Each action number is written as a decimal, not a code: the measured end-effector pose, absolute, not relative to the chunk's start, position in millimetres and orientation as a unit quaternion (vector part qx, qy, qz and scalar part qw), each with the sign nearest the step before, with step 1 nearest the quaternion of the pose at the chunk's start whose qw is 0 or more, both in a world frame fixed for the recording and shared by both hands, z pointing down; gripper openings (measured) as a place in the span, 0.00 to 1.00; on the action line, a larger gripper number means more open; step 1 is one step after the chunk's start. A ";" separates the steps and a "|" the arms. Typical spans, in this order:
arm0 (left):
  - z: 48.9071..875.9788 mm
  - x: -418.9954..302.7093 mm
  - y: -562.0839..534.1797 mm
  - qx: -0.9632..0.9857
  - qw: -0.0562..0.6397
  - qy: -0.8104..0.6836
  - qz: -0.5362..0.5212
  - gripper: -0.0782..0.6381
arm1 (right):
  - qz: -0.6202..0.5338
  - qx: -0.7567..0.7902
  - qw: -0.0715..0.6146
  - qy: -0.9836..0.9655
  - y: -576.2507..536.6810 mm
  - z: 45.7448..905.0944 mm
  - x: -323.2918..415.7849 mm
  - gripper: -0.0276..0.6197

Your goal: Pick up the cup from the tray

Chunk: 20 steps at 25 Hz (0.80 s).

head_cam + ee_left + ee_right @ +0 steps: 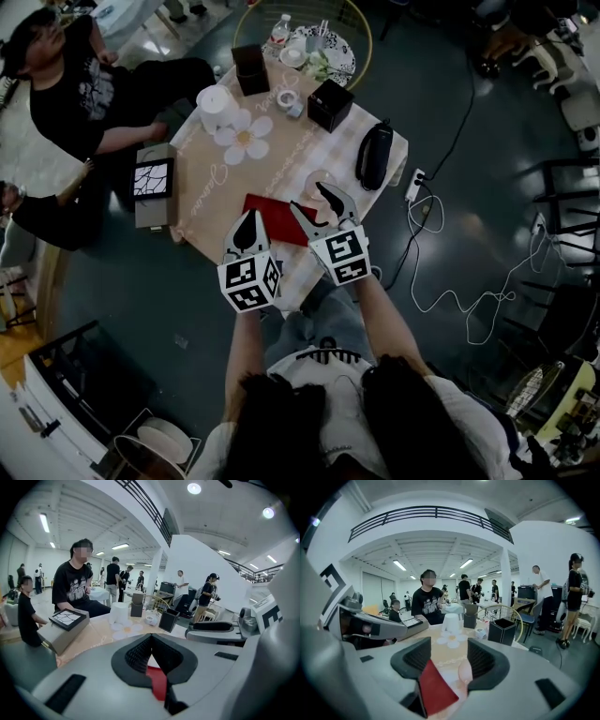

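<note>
A pale pink see-through cup (317, 182) stands on the table cloth just beyond the right end of a flat red tray (270, 217). My right gripper (311, 200) is at the cup with its jaws apart. In the right gripper view the cup (465, 670) shows low between the jaws, close to the right pad, and the left pad is clear of it. The red tray (436, 691) lies under the left jaw. My left gripper (249, 225) hovers over the tray's left part with its jaws shut and empty. A strip of the tray (157, 681) shows below them.
On the table are two black boxes (330, 103) (250, 68), a white paper roll (217, 105), a flower-shaped mat (246, 137), a black jug (375, 155) and a grey box (153, 183) at the left edge. A person (84, 94) sits at left. A power strip (415, 185) lies on the floor.
</note>
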<state>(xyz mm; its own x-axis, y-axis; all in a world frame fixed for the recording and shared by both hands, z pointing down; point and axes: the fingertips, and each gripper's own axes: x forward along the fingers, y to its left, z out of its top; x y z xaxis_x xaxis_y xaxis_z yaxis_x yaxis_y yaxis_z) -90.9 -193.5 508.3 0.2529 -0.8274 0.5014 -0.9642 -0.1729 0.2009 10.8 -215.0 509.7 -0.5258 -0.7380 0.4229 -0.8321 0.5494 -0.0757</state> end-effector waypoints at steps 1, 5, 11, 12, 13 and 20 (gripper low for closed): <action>505.4 -89.4 -192.5 0.755 0.242 -0.594 0.138 0.12 | 0.135 0.459 0.174 -0.861 -212.8 506.9 11.0 0.40; 495.9 -84.2 -184.6 0.762 0.236 -0.588 0.132 0.12 | 0.133 0.470 0.171 -0.856 -201.6 495.5 10.6 0.17; 487.1 -79.4 -173.0 0.769 0.230 -0.583 0.129 0.12 | 0.146 0.459 0.169 -0.860 -186.1 488.8 4.1 0.06; 486.1 -78.9 -171.8 0.769 0.229 -0.582 0.128 0.12 | 0.152 0.449 0.172 -0.863 -182.9 490.0 0.7 0.05; 485.3 -78.3 -170.6 0.770 0.229 -0.581 0.128 0.12 | 0.157 0.444 0.174 -0.865 -180.3 491.2 -1.4 0.05; 487.3 -75.9 -163.3 0.775 0.230 -0.574 0.133 0.12 | 0.149 0.462 0.188 -0.854 -172.6 493.9 -0.2 0.05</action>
